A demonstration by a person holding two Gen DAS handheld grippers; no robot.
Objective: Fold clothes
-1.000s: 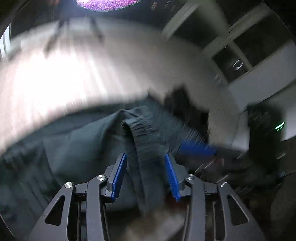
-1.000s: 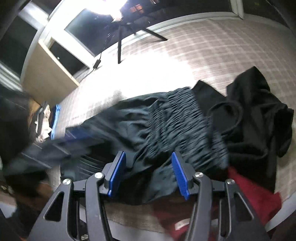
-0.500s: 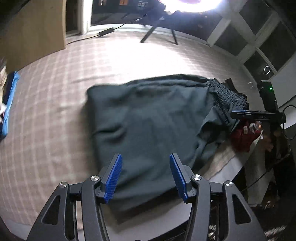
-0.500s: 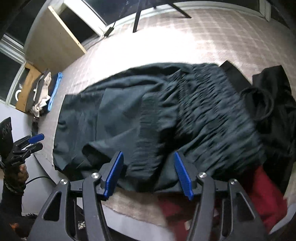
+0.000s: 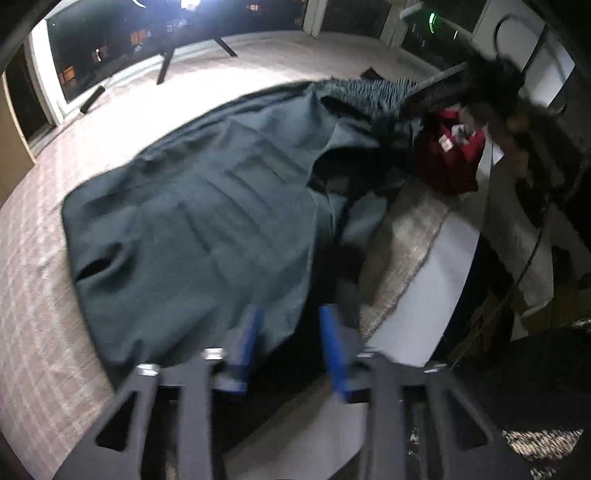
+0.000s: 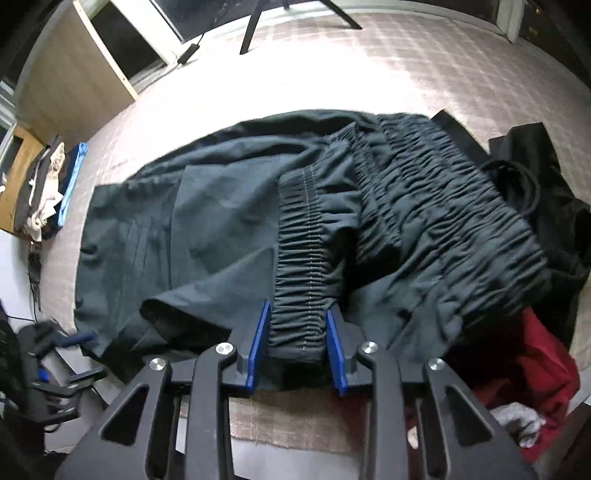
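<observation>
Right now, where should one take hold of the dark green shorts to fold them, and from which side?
Grip the gathered elastic waistband at its near end, coming from the table's near edge: it is thick, ridged and reaches that edge. The right gripper is already closing there.

Tripod legs (image 6: 251,33) top centre, wooden cabinet (image 6: 74,77) upper left, cluttered shelf (image 6: 22,192) at left edge, dark window (image 5: 110,48) top left.

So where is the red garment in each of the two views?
Left wrist view: red garment at upper right, at the bed's edge, beyond the dark trousers.
Right wrist view: red garment at lower right, beside the trousers' waistband.
Shared landmark: the lamp tripod on the floor.
</observation>
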